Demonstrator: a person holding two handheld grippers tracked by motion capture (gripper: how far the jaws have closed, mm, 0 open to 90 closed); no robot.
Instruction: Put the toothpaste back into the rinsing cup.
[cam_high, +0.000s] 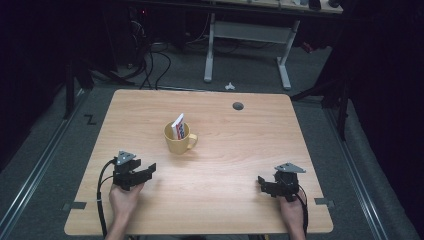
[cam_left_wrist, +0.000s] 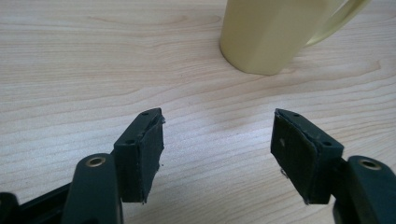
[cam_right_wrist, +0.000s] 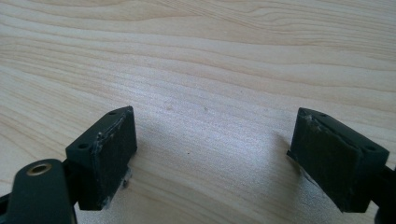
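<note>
- Your left gripper (cam_high: 150, 170) rests near the table's (cam_high: 240, 150) front edge, jaws apart and empty, aimed at the mug (cam_high: 178, 138).
- The mug stands mid-table with a packet (cam_high: 179, 126) upright inside; nothing is grasped yet.
- Your right gripper (cam_high: 261, 183) waits open, bare wood all around it.

Right hand-held gripper (cam_right_wrist: 212, 156) jaws spread wide (nothing between); over wooden table (cam_right_wrist: 210, 56).
</note>
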